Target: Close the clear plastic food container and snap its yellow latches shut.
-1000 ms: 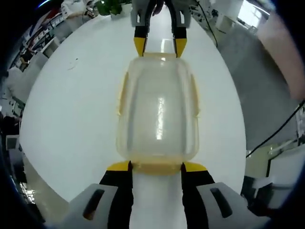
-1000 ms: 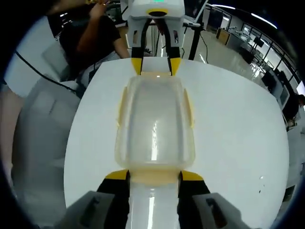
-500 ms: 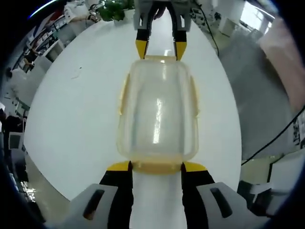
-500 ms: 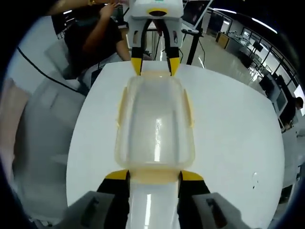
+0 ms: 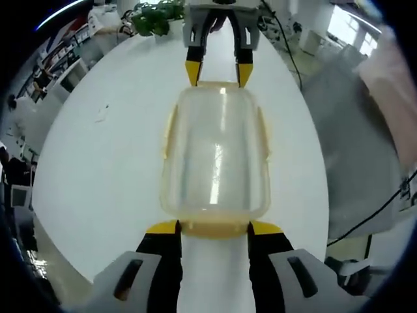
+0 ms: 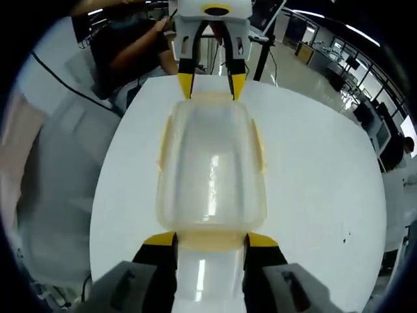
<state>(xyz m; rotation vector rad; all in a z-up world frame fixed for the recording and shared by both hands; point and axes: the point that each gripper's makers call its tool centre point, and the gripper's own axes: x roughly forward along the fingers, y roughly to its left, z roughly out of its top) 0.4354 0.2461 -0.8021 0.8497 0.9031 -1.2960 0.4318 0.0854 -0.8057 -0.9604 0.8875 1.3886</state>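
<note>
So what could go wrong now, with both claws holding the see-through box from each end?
The container is pinched only at its two short ends, by the left claw and the right claw, so it might slip or twist. The yellow latches along the long sides stick out, seemingly unsnapped, so the lid may pop up. Squeezing hard could bend the thin plastic.

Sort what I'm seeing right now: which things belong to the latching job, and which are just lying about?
Job:
- clear container, lid on
- yellow latches along its edges
- left claw at one end latch
- right claw at the opposite end latch

Lying about:
- white round table it rests on
- green plant at the far edge
- seated person behind the table
- black cable
</note>
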